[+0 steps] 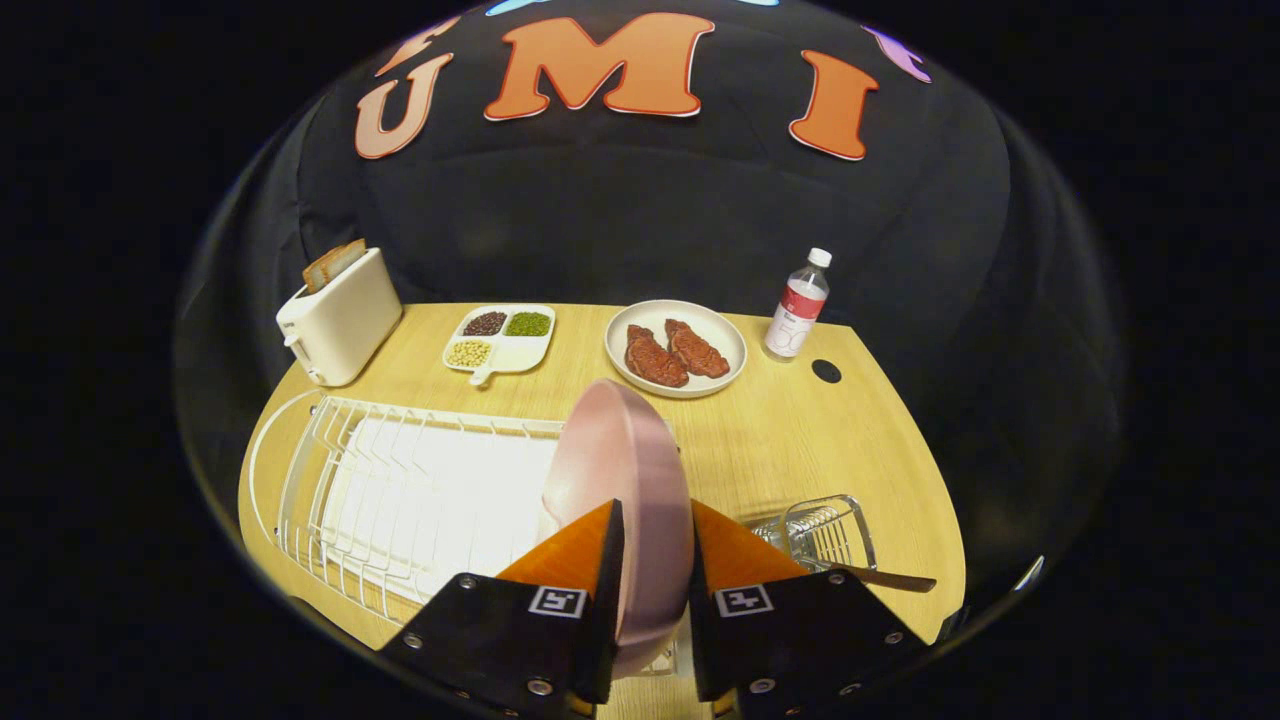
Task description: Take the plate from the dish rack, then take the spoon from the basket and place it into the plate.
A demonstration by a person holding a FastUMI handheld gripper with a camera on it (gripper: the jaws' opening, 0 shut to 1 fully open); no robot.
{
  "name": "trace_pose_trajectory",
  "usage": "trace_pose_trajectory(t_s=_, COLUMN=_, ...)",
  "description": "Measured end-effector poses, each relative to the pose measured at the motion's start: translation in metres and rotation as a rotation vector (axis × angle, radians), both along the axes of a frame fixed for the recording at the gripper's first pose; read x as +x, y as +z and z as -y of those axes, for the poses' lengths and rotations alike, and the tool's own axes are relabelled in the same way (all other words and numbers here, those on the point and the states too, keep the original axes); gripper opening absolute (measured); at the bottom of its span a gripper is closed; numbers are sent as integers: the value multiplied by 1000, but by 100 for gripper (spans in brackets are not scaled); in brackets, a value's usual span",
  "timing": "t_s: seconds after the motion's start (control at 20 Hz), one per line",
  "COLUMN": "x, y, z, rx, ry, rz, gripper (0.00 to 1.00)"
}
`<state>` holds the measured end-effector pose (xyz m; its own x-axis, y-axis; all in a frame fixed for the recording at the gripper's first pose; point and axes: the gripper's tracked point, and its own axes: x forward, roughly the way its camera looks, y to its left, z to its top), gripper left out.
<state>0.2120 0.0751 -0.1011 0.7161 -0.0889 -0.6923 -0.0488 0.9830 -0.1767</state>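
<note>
Plate [620,470]: pink, held on edge between my fingers, lifted above the right end of the white dish rack [400,490]; its rim points away from me toward the plate of meat [676,346].
Claw [655,570]: my fingers pinch the plate's rim from both faces, one on each side, closed firmly on it.
How the plate will handle: I judge it stiff and smooth, probably slippery, and breakable if it is ceramic; I cannot tell the material. Held by one edge, its weight hangs ahead of my fingers, so it may want to swing or slip.
Where I hold it: at the near rim, deep between the fingers, which seems the safest bite.
My pose: I look forward and slightly down over the wooden table [800,440], raised above the rack.
Spoon [880,577]: lying in the wire basket [825,530] just right of my fingers, handle sticking out to the right, untouched.
Setting-down spot: bare table between rack and basket looks likely.
</note>
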Motion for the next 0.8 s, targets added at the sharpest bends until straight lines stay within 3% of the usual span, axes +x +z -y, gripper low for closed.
trace_pose_trajectory(t_s=0.2, x=4, y=11, z=-2, rx=9, ry=-44, rz=25, gripper=24)
trace_pose_trajectory(t_s=0.5, x=10, y=38, z=1, rx=-77, ry=-53, rz=97, gripper=23)
trace_pose_trajectory(t_s=0.8, x=-10, y=67, z=2, rx=-22, ry=-53, rz=140, gripper=23)
